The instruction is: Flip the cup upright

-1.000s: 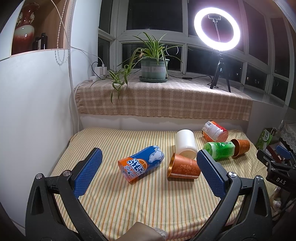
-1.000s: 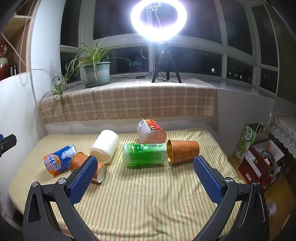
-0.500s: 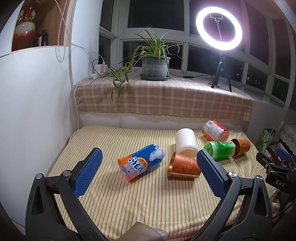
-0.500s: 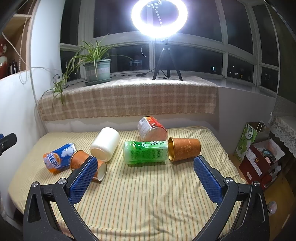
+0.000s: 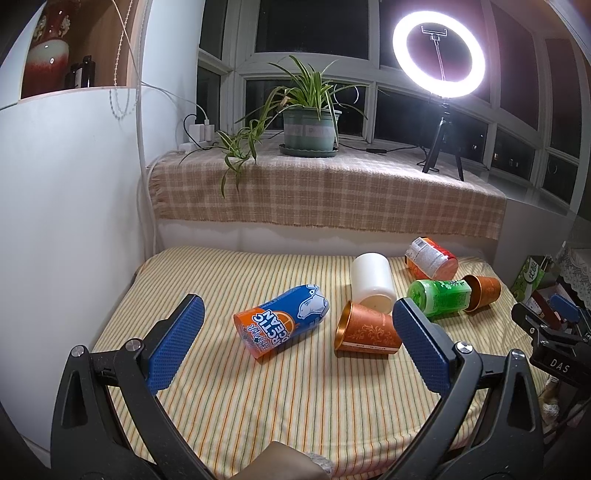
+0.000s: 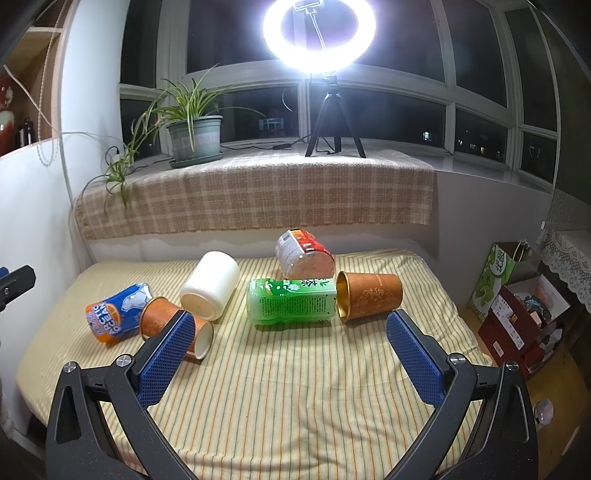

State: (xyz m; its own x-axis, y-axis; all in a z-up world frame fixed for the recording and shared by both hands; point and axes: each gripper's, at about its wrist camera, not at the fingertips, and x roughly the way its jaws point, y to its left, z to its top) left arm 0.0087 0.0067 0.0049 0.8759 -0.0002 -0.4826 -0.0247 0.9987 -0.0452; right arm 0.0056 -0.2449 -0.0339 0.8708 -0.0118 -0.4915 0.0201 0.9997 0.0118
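- Grippers first: the left gripper (image 5: 295,328) and the right gripper (image 6: 291,341) both hang over the near edge of the striped table (image 6: 280,398), jaws spread wide, nothing between the blue pads.
- Change over the last second is slight: in the left view the cups sit a touch lower and the window sill shows more, so the left gripper has tipped or crept a little; the right view is nearly the same. No cup has moved. My reading is that the approach has barely begun and no grasp is under way.
- Nearest the left gripper is an orange cup (image 5: 365,330) on its side, mouth toward the table's left edge, just ahead of the right pad. It is apart from the pads.
- Beside it, toward the left edge, lies the blue cup (image 5: 282,325), also on its side, base end nearest the camera.
- Touching the orange cup from behind is the white cup (image 5: 371,282), on its side.
- Nearest the right gripper is a second orange cup (image 6: 369,295), on its side, its gold mouth against the green cup (image 6: 291,302).
- Behind those two, toward the far edge, the red cup (image 6: 304,254) lies tilted.
- Beyond the table: a potted plant (image 6: 194,134) and ring light (image 6: 319,35) on the sill.
- All six cups are still down; none is upright, so the whole task remains.
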